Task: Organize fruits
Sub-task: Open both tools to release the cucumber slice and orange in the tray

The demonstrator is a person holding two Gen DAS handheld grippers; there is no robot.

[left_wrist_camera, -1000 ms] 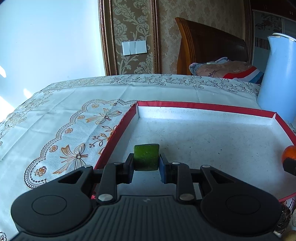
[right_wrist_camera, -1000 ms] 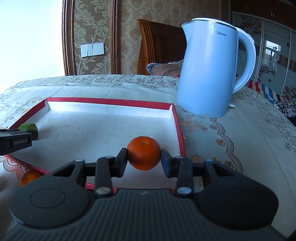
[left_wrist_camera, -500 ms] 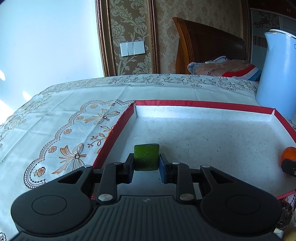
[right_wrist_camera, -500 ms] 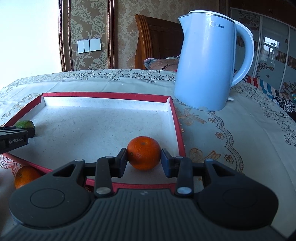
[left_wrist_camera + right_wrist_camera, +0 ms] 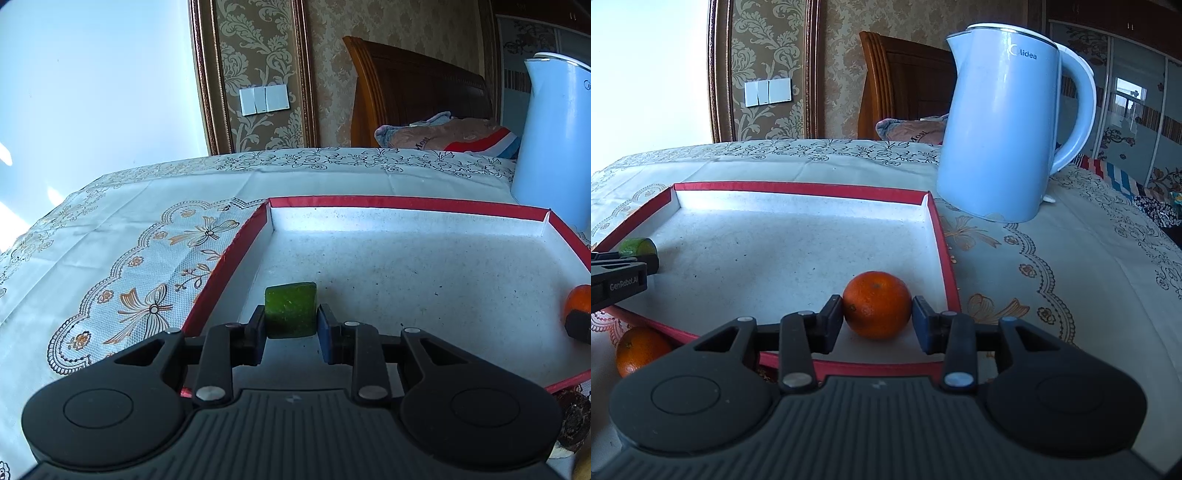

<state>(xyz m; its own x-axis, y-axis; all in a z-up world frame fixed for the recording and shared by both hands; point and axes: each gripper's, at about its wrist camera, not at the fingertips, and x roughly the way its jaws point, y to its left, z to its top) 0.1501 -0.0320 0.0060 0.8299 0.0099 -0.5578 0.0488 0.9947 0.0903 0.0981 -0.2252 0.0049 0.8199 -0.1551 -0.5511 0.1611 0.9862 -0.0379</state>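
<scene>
In the left wrist view my left gripper (image 5: pixel 291 332) is shut on a small green fruit piece (image 5: pixel 291 309), low over the near left corner of a red-rimmed tray (image 5: pixel 406 202) with a white floor. The right wrist view has my right gripper (image 5: pixel 877 321) shut on an orange (image 5: pixel 877 304), which sits at or just above the tray (image 5: pixel 798 186) floor near its right wall. From there the green piece (image 5: pixel 637 246) and the left gripper (image 5: pixel 617 277) show at the left edge. The held orange (image 5: pixel 580 301) shows at the left view's right edge.
A second orange (image 5: pixel 639 349) lies on the tablecloth outside the tray's near rim. A tall light-blue kettle (image 5: pixel 997 122) stands just beyond the tray's far right corner. A wooden chair back (image 5: pixel 406 92) rises behind the table. Something dark and rough (image 5: pixel 572 424) lies by the near right rim.
Both grips look the same throughout. The views shift only slightly, with the kettle sitting a little higher in the right wrist view than a second ago.
</scene>
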